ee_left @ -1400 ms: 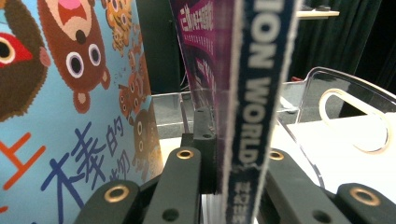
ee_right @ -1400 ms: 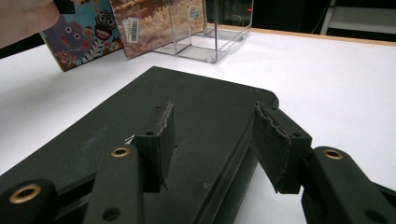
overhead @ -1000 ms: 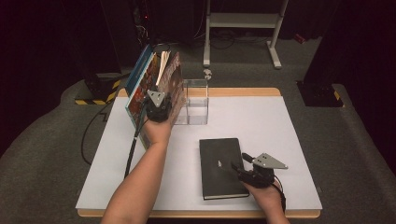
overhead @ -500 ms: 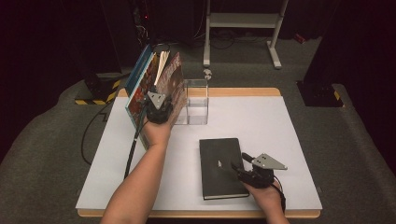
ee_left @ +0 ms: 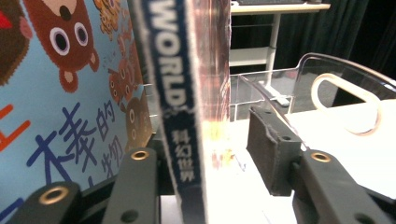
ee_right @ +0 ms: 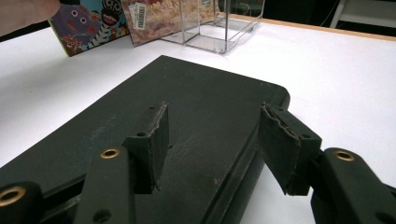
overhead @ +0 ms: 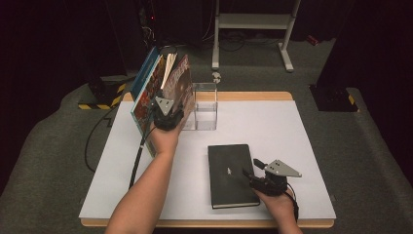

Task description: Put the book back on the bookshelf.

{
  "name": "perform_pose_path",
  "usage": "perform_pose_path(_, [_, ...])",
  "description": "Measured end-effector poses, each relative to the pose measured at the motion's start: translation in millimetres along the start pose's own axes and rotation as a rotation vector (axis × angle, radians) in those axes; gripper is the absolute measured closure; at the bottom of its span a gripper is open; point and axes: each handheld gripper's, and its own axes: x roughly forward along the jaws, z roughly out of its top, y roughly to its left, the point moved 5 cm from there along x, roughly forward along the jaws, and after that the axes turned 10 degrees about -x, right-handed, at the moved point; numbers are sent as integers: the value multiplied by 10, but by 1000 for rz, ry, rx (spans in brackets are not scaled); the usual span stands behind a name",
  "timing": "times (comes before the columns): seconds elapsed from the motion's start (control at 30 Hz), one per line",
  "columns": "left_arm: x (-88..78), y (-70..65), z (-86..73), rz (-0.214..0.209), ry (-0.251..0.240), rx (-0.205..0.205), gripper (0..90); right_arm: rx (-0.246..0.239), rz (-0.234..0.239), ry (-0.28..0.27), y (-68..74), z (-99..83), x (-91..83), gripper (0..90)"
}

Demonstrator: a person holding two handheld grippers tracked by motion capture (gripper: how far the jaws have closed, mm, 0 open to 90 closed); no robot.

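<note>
My work surface is a white table (overhead: 302, 136) with a pale wooden edge (overhead: 253, 96), standing on grey carpet (overhead: 370, 146). A black notebook (overhead: 230, 173) lies flat on it near my side, closed, its long edges running away from me. Toward the far edge a clear plastic book stand (overhead: 205, 107) sits upright on the white top. Leaning against that stand, several picture books (overhead: 163, 90) rest on their bottom edges, tilted to my left, the outermost cover blue with cartoon animals (ee_left: 60, 93). The right-hand half of the tabletop carries nothing but the notebook.
</note>
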Motion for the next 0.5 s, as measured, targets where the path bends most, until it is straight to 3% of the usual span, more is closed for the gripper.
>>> perform_pose_path(0.07, [-25,5,15,0,-5,17,513,2,0,1,2,0,-4,431])
perform_pose_path(0.5, [-117,7,79,-16,-3,-6,428,-2,4,3,17,2,9,431])
